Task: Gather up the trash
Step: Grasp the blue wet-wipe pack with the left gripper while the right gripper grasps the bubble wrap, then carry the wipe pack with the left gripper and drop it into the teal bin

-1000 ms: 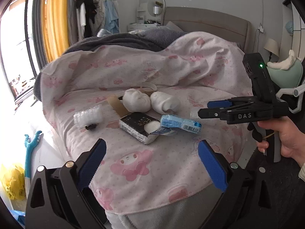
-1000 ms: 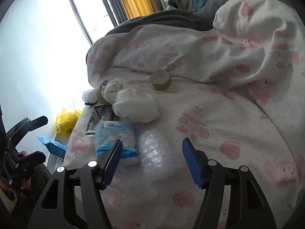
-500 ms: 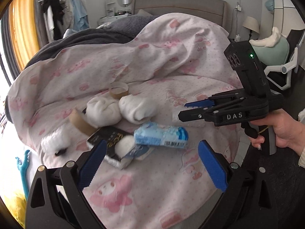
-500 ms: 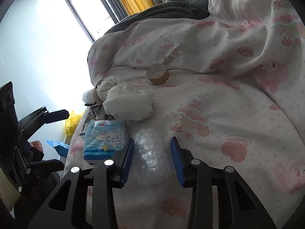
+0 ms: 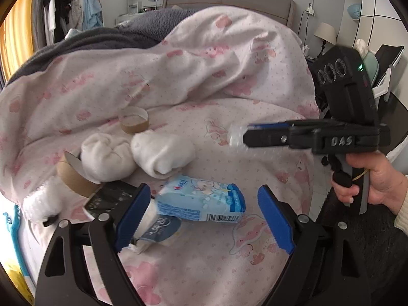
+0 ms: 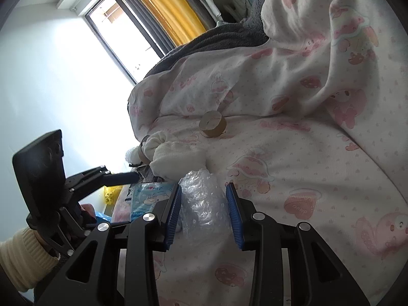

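The clear bubble wrap [image 6: 202, 201] is being held between the two blue pads [image 6: 174, 215] of the right gripper [image 6: 204, 214], which are standing narrow and pressing on both sides of the crumpled plastic. In the left wrist view, the same right gripper [image 5: 244, 135] is being seen from the side, to the right of and beyond the left one, with a piece of the wrap [image 5: 236, 137] showing at its tip above the pink printed bedsheet [image 5: 204, 267].

The left gripper [image 5: 201, 219] is being kept wide, with nothing gripped. A light blue tissue pack [image 5: 201, 201] is lying on the sheet between its fingers and just ahead of them. A dark wrapper [image 5: 109, 199] and a crumpled white tissue [image 5: 149, 214] are lying partly behind the left pad. Farther ahead, two rolled white socks [image 5: 135, 153] are resting side by side, touching. A cardboard tube [image 5: 74, 176] is lying to the left of them, against the nearer sock, and a short cardboard ring [image 5: 134, 119] is standing beyond them, near the folded duvet [image 5: 178, 58]. Whether the ring is touching the socks cannot be told.
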The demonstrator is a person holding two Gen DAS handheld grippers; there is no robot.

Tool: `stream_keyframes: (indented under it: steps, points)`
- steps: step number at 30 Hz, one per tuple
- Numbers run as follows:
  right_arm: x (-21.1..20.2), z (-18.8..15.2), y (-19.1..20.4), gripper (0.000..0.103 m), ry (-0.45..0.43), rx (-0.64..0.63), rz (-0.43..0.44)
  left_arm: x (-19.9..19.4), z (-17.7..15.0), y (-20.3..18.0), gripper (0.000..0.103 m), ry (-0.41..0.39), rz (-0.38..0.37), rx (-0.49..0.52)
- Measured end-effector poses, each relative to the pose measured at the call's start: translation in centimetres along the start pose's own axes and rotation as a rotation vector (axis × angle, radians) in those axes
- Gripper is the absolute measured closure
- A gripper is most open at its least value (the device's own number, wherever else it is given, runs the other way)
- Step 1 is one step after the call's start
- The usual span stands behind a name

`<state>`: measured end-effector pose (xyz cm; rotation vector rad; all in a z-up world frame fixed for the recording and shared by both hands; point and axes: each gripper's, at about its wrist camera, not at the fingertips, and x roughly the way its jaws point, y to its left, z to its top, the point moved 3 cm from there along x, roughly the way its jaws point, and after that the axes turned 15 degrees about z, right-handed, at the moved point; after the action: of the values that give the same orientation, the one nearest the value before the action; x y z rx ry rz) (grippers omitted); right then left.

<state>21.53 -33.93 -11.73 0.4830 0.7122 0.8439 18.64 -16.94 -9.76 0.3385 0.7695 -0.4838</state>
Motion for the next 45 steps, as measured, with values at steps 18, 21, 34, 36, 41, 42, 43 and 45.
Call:
stream_keyframes:
  steps: [18,21,34,36,41,42,43,45]
  points:
    - [0.6,0.6,1.5,0.066,-0.024,-0.022,-0.060,0.9,-1.3,-0.6,0.032,-0.014,0.030,0.030]
    - [0.4,0.8,2.1,0.066,-0.044,-0.026,-0.062,-0.3,-1.0,0.0,0.032,-0.050,0.016,-0.009]
    - [3.7,1.7,7.1,0.066,-0.049,-0.094,-0.058,-6.7,-1.4,5.3,0.032,-0.179,0.140,-0.190]
    - [4.7,1.8,8.1,0.067,-0.044,-0.105,-0.055,-7.3,-1.8,6.5,0.032,-0.186,0.185,-0.221]
    - [7.3,2.1,10.9,0.067,-0.025,-0.149,-0.067,-8.7,-3.4,10.0,0.032,-0.177,0.304,-0.309]
    - [7.9,2.2,11.5,0.067,-0.018,-0.164,-0.072,-8.8,-3.8,10.7,0.032,-0.169,0.330,-0.322]
    - [8.6,2.3,12.2,0.067,-0.008,-0.182,-0.080,-9.0,-4.3,11.4,0.032,-0.159,0.355,-0.338]
    - [9.9,2.2,13.2,0.067,0.015,-0.210,-0.089,-9.4,-5.3,12.8,0.032,-0.141,0.392,-0.369]
